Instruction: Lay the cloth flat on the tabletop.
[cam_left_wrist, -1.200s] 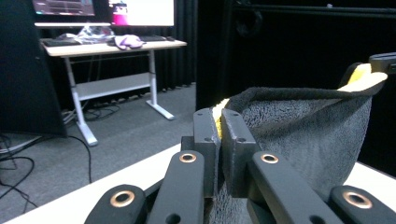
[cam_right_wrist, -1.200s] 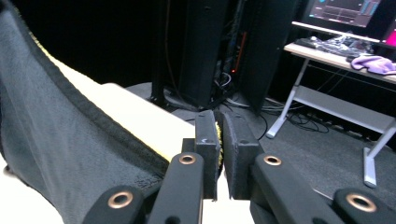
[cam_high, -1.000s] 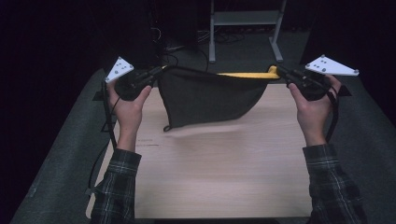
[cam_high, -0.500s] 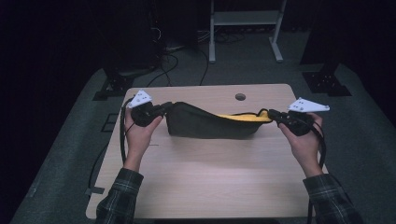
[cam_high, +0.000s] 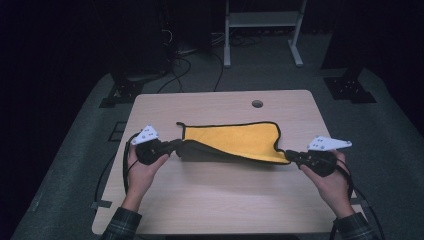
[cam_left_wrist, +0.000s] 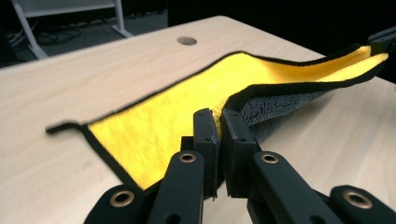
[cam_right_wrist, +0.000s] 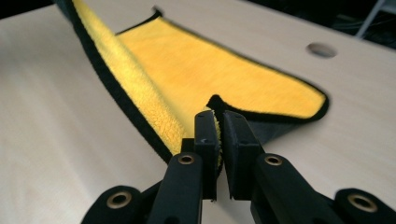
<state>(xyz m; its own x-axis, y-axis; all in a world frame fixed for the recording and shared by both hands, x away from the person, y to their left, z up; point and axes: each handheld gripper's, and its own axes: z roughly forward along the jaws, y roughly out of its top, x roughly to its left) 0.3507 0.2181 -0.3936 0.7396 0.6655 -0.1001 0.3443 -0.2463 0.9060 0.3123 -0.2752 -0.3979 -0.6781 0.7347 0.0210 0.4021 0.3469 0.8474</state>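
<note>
On my left, the left gripper (cam_high: 176, 145) sits low over the near-left part of the wooden table (cam_high: 215, 200), its jaws pressed together on the near-left corner of the yellow cloth (cam_high: 235, 140); in the left gripper view the left gripper (cam_left_wrist: 219, 122) has the black hem and a bit of grey backing pinched between the pads. Moving across, the cloth lies mostly flat on the middle of the table, yellow face up, its far edge and left hem touching the wood, while the near edge is lifted and curled so the grey underside shows beneath it. Beyond it, the cable hole (cam_high: 257, 104) sits well clear of the fabric. On my right, the right gripper (cam_high: 291, 156) holds the near-right corner the same way — the right gripper (cam_right_wrist: 218, 122) in its own view is clamped shut on the hem with yellow pile squeezed between the jaws. What worries me from here: both grips catch only the very edge of the fabric, so I judge a sharp pull could slip a corner free. If my two hands drift unevenly, the near edge may fold under itself rather than lie flat, leaving a crease — and pulling towards me could slide the whole cloth.
</note>
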